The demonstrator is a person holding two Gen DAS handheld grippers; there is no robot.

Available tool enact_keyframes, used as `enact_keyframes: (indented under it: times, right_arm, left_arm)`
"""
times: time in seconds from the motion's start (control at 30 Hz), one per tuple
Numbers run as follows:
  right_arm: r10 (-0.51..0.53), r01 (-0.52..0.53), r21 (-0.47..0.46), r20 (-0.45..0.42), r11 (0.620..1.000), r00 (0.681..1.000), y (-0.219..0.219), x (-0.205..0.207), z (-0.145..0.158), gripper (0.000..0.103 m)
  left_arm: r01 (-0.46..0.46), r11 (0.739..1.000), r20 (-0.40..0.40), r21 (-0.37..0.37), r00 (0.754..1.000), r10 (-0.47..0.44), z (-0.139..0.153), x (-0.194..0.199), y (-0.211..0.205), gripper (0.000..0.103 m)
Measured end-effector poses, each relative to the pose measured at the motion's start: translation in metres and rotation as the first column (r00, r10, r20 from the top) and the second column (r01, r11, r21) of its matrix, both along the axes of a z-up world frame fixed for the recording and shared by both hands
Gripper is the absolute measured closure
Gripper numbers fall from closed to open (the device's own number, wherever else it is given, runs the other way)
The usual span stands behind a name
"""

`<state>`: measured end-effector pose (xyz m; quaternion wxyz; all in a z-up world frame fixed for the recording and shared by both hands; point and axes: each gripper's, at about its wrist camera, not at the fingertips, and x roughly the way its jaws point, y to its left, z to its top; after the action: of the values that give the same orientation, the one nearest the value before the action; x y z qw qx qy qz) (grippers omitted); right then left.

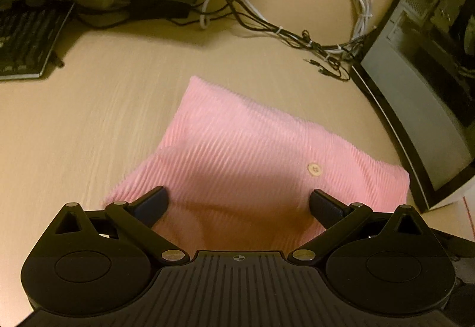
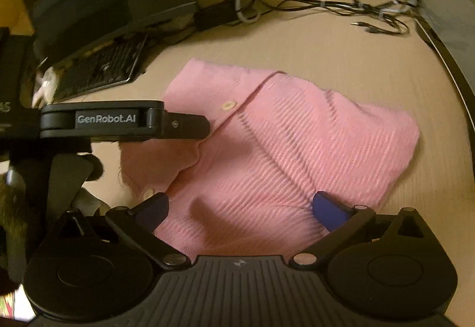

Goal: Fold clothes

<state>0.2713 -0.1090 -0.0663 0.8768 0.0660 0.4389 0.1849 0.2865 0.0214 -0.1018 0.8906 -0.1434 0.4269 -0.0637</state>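
Pink shirt (image 2: 267,148) folded on bench (image 1: 104,119), long axis diagonal. Both grippers' fingers spread, empty. Right view alone shows left gripper (image 2: 207,126).

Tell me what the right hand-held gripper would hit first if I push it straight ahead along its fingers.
Most likely the pink garment: the right hand-held gripper is open with the ribbed fabric filling the gap between its fingers. Height above the cloth is unclear. The left hand-held gripper sits off to the left, seemingly outside that line.

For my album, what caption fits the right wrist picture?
Two open grippers, right gripper and left gripper, over a folded pink shirt.
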Motion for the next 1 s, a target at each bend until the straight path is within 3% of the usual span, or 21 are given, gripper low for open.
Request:
enact_keyframes:
  times: [0.1, 0.17, 0.23, 0.33, 0.4, 0.47, 0.53, 0.57, 0.63, 0.83, 0.9, 1.0]
  right_arm:
    - [-0.012, 0.017, -0.033, 0.127, 0.999, 0.992, -0.01, -0.013, 0.026, 0.0]
    - [-0.027, 0.062, -0.132, 0.25, 0.989, 0.968, -0.012, -0.019, 0.04, 0.0]
    - [-0.05, 0.141, -0.238, 0.352, 0.961, 0.935, -0.012, -0.018, 0.044, 0.0]
    - [-0.093, 0.265, -0.352, 0.436, 0.898, 0.895, -0.011, 0.0, 0.034, 0.0]
    - [-0.118, 0.319, -0.433, 0.429, 0.843, 0.895, -0.01, 0.014, 0.016, 0.0]
    - [-0.153, 0.315, -0.47, 0.351, 0.825, 0.924, -0.012, 0.015, -0.001, 0.0]
    - [-0.187, 0.309, -0.499, 0.28, 0.81, 0.942, -0.015, 0.013, -0.016, 0.0]
    - [-0.197, 0.316, -0.485, 0.28, 0.815, 0.939, -0.015, 0.003, -0.016, 0.0]
    - [-0.191, 0.3, -0.472, 0.266, 0.829, 0.945, -0.012, -0.014, -0.013, 0.0]
    - [-0.019, 0.089, -0.422, 0.169, 0.902, 0.985, 0.004, -0.04, 0.004, 0.0]
    - [0.025, 0.053, -0.384, 0.196, 0.922, 0.98, 0.008, -0.044, 0.019, 0.0]
    - [-0.024, 0.109, -0.3, 0.273, 0.948, 0.962, -0.002, -0.052, 0.044, 0.0]
  left_arm:
    - [0.056, 0.998, 0.0, -0.001, 0.998, -0.056, 0.001, -0.004, 0.002, 0.0]
    - [0.051, 0.999, 0.013, -0.013, 0.999, -0.051, 0.008, -0.011, 0.004, 0.0]
    - [0.041, 0.999, 0.027, -0.027, 0.999, -0.04, 0.015, -0.019, 0.006, 0.0]
    - [0.087, 0.985, 0.103, -0.149, 0.992, -0.072, 0.033, -0.033, 0.005, 0.0]
    - [0.148, 0.965, 0.124, -0.214, 0.985, -0.123, 0.038, -0.034, 0.0, 0.0]
    - [0.19, 0.946, 0.072, -0.261, 0.982, -0.177, 0.029, -0.025, -0.003, 0.0]
    - [0.17, 0.952, -0.017, -0.256, 0.983, -0.18, 0.01, -0.013, -0.005, 0.0]
    - [0.155, 0.957, -0.056, -0.245, 0.983, -0.174, -0.001, -0.008, -0.004, 0.0]
    - [0.156, 0.958, -0.045, -0.241, 0.984, -0.172, -0.009, -0.001, -0.001, 0.0]
    - [0.171, 0.977, -0.01, -0.127, 0.985, -0.174, -0.007, 0.045, 0.001, 0.0]
    - [0.17, 0.981, 0.017, -0.091, 0.985, -0.17, 0.006, 0.053, 0.001, 0.0]
    - [0.198, 0.977, 0.076, -0.083, 0.978, -0.192, 0.027, 0.042, 0.007, 0.0]
